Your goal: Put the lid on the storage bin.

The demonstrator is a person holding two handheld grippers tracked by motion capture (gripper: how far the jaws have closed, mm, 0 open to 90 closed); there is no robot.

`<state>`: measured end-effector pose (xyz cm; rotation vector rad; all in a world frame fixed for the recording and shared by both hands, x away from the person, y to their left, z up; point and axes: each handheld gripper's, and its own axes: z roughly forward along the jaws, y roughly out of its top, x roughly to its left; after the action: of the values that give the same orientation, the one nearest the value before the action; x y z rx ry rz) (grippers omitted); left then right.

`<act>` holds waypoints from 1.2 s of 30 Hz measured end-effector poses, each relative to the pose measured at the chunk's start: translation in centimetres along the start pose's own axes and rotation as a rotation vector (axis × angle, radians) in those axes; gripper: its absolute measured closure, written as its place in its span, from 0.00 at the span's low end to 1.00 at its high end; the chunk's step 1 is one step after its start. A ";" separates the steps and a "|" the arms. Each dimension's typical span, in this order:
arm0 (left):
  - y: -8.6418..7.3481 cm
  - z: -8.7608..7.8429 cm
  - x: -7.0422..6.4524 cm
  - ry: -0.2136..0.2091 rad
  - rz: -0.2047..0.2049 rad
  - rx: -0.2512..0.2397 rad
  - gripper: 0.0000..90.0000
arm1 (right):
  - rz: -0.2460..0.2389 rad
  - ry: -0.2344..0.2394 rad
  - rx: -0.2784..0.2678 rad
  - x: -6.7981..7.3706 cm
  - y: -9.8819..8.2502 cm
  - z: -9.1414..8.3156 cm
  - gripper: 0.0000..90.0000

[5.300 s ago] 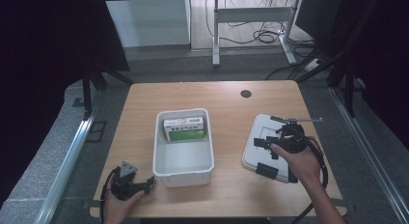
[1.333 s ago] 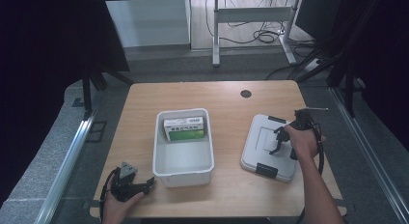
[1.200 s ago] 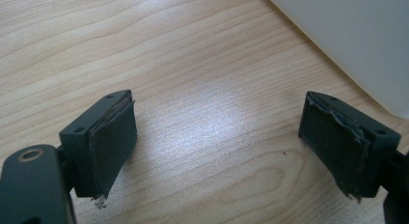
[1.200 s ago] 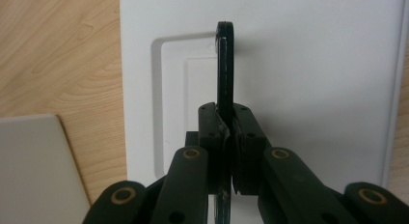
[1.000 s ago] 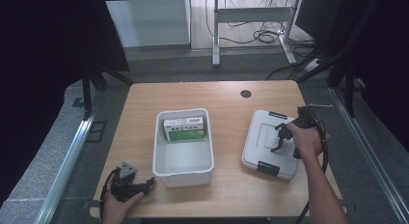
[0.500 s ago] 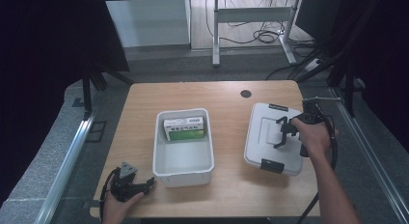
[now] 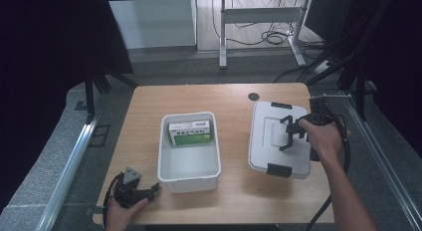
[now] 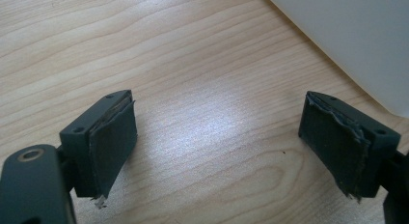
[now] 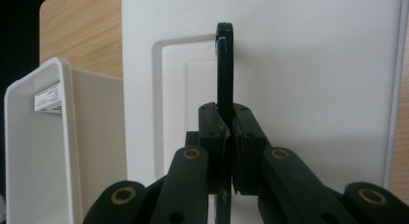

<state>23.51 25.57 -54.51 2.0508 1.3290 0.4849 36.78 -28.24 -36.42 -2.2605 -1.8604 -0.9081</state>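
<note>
Lid, white with black clips at its near and far edges, hangs from the right claw, which is clamped on the lid's black handle. In the right gripper view the handle stands straight up from between the two pressed-together pads, and the lid's flat white top fills the space behind it. In the high view the lid sits tilted just to the left of the hand that holds the claw, over the right part of the table.

Farther left of that claw stands an open white bin with a green and white box lying at its far end; the bin's rim also shows at the left of the right gripper view.

Down at the near left corner of the table rests the left claw, its pads wide apart with bare wood between them. The bin's white wall lies just ahead of it to the right, not touching.
</note>
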 end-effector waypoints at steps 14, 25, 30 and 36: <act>0.0 0.0 0.0 0.000 0.004 0.000 0.15 | -0.037 0.019 -0.009 1.1 -0.4 -1.3 0.94; 0.0 0.0 0.0 -0.001 0.004 0.001 0.15 | -0.092 0.045 0.006 3.6 -0.7 -1.7 0.94; 0.0 0.0 0.0 -0.003 0.006 0.002 0.15 | -0.097 0.050 0.002 4.3 -0.6 -1.9 0.94; 0.0 0.0 0.0 -0.003 0.006 0.002 0.15 | -0.113 0.052 -0.002 5.0 -0.6 -2.2 0.94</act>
<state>23.51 25.60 -54.49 2.0567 1.3229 0.4834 35.82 -24.62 -32.42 -2.1298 -1.9822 -0.9747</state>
